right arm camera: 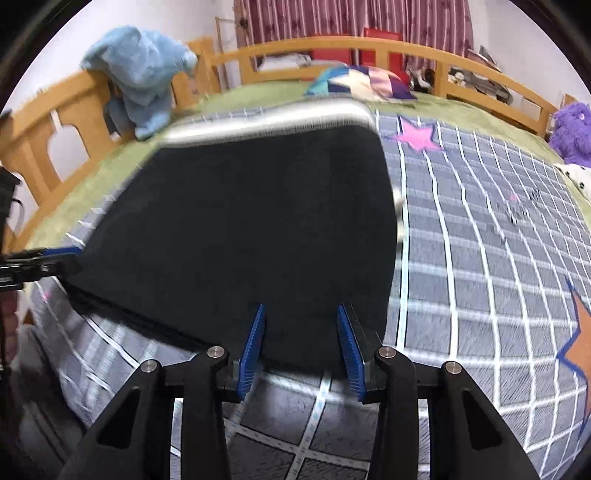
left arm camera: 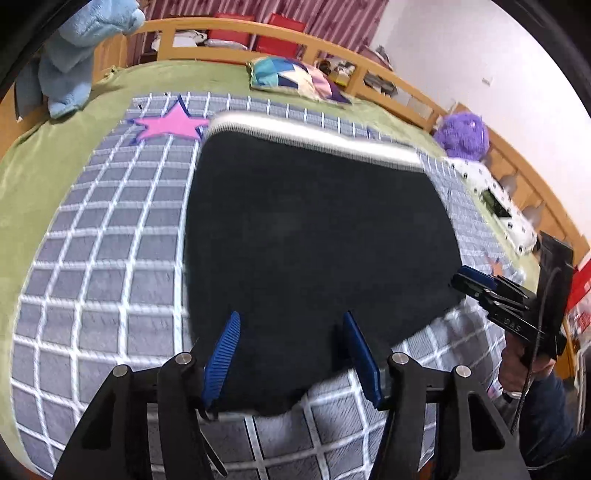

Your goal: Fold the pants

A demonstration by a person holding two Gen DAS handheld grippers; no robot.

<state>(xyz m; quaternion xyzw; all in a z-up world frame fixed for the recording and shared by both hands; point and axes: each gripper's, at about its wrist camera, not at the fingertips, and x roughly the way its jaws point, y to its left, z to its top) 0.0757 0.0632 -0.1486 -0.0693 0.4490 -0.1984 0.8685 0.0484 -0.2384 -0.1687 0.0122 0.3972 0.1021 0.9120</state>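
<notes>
Wooden rails (left arm camera: 236,27) frame the bed (left arm camera: 44,162) we work over, its green sheet covered by a grey checked blanket (left arm camera: 110,258) with a pink star (left arm camera: 170,123) on it. We see the black pants (left arm camera: 314,229) lying flat on that blanket, their pale waistband (left arm camera: 314,133) at the far edge and the near edge toward us.

Our left claw (left arm camera: 291,354) stands with its blue pads apart at the near edge of the pants, the black cloth showing between them; the pads do not press on it. Our right claw (right arm camera: 301,347) sits the same way at its own near corner, pads apart with cloth between and no pinch visible.

Only the left view shows the right claw from the side, a hand (left arm camera: 517,362) behind it, its tips at the right edge of the pants, and a white spotted cloth (left arm camera: 495,192) beyond. Only the right view shows an orange star (right arm camera: 581,347) on the blanket.

Around the bed we see a blue plush garment (right arm camera: 144,74) draped over the rail, a patchwork pillow (left arm camera: 295,79), a purple fluffy toy (left arm camera: 463,133) and red-striped curtains (right arm camera: 351,18).
</notes>
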